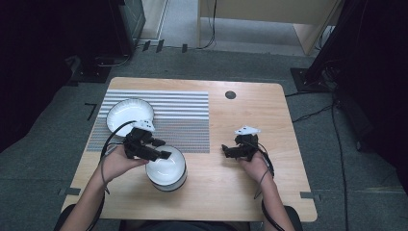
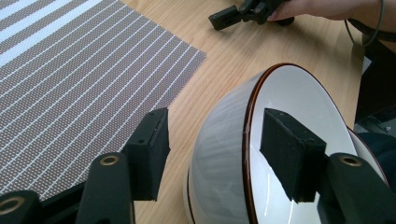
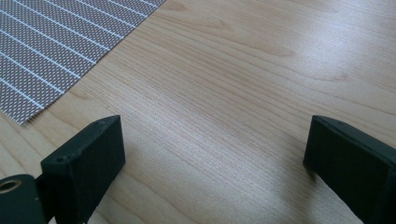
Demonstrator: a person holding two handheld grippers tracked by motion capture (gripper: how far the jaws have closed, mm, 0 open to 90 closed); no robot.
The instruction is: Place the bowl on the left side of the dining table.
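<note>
A white bowl (image 1: 167, 169) with a dark brown rim (image 2: 299, 93) stands on the wooden table (image 1: 240, 192) near its front, just off the striped placemat (image 1: 183, 115). My left gripper (image 1: 162, 148) straddles the bowl's near-left rim, one jaw inside and one outside. In the left gripper view (image 2: 215, 123) a gap shows between the outer pad (image 2: 152, 154) and the bowl's wall, so the jaws are open around the rim. My right gripper (image 1: 226, 151) rests low over bare wood to the right of the bowl, open with nothing between its jaws (image 3: 215, 135).
A white plate (image 1: 129, 114) lies on the placemat's left part, behind my left hand. A small dark round disc (image 1: 230, 95) sits near the table's far edge. Bare wood lies between the bowl and my right gripper (image 2: 224, 18).
</note>
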